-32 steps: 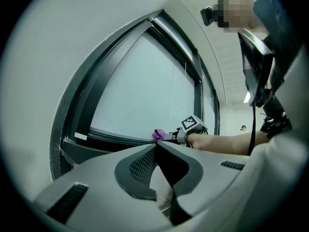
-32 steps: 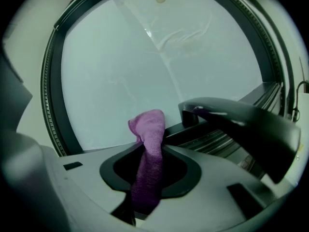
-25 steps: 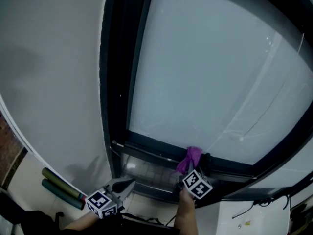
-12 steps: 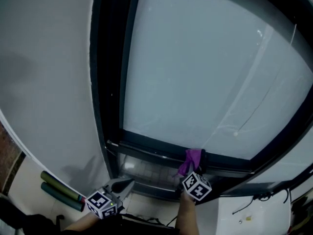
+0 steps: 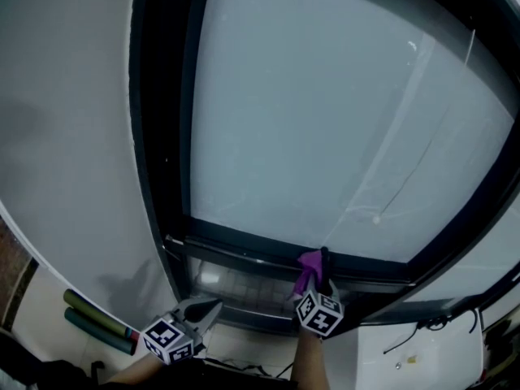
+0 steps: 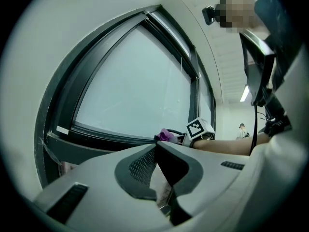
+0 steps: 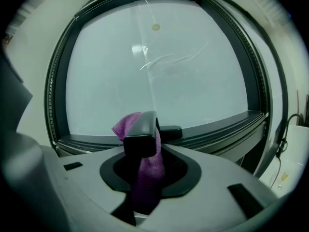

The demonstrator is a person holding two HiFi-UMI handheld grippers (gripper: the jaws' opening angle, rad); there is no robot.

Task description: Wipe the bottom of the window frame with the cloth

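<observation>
Head view: purple cloth [image 5: 309, 265] lower centre, against the window frame's bottom rail [image 5: 236, 244] near mid-length | right gripper [image 5: 318, 268] pinching the cloth | left gripper [image 5: 207, 309] jaws pressed together, empty, lower left, off the rail | progress: wipe likely mid-pass; cleaned stretch not discernible

Pale floor [image 5: 36, 303] btm left, 2 green rolls [image 5: 101, 314] lying side by side on it, near wall [image 5: 73, 136]
</observation>
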